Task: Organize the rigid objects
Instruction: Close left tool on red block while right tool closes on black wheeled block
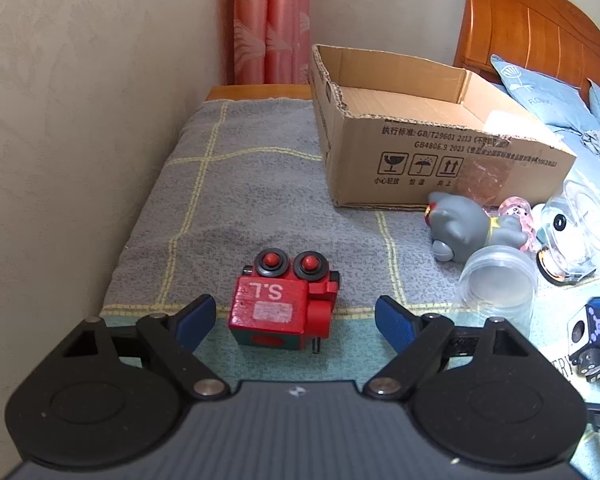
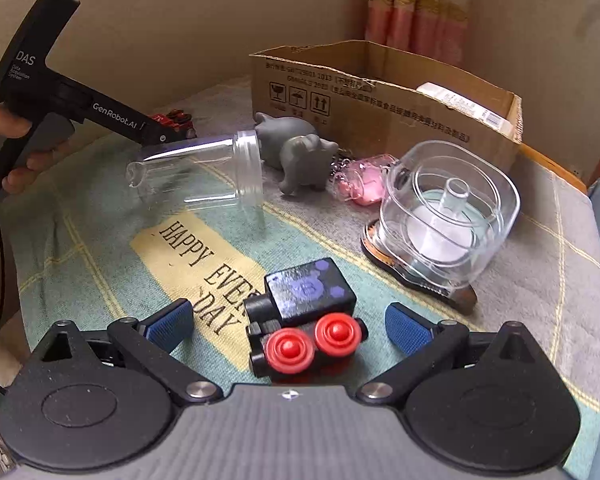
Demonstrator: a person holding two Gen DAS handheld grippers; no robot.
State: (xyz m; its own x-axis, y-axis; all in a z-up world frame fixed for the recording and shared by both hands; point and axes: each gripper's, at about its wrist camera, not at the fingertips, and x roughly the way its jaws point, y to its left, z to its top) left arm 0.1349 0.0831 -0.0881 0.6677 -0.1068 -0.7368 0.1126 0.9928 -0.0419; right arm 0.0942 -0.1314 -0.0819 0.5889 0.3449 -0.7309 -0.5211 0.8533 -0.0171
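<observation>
Red toy train [image 1: 282, 308]: lies on its side on the grey checked cloth [image 1: 236, 184], wheels up, between the left gripper [image 1: 296, 322] fingers, untouched.
Left gripper: spread wide, holding nothing.
Black toy train [image 2: 304, 320]: on the cloth between the right gripper [image 2: 296, 326] fingers, red wheels nearest.
Right gripper: wide open, empty.
Cardboard box [image 1: 432, 136]: far right, open-topped.
Grey animal toy [image 1: 468, 226]: just near of the box.
Clear jar [image 2: 204, 172]: on its side, left of the grey toy.

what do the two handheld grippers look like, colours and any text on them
Both grippers, left gripper and right gripper, have black linkage arms, round black hubs, silver pivot pins, ribbed grey bodies and textured blue pads. Seen from the right wrist, the left one shows white "DAS" and "GenRobot.AI" lettering and a black cable.
</observation>
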